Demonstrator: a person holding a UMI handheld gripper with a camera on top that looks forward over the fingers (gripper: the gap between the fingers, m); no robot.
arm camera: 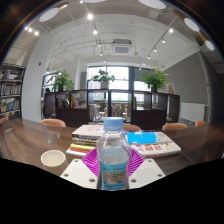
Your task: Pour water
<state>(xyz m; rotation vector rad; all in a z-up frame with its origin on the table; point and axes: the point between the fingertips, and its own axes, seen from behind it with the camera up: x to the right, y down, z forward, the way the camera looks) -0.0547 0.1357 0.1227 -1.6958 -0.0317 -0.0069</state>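
Clear plastic water bottle point(113, 158), blue-capped, upright at lower centre, long axis vertical, cap upward; clamped between gripper point(113, 172) pads point(93, 162).

I have one view only, riding on the gripper point(113, 170) low over the table point(25, 140). It faces forward along the fingers, very near the water bottle point(113, 152), across to the table's far edge and the windows point(112, 80) beyond.

Books point(88, 137) behind bottle point(114, 158) — left tabletop point(25, 145) free
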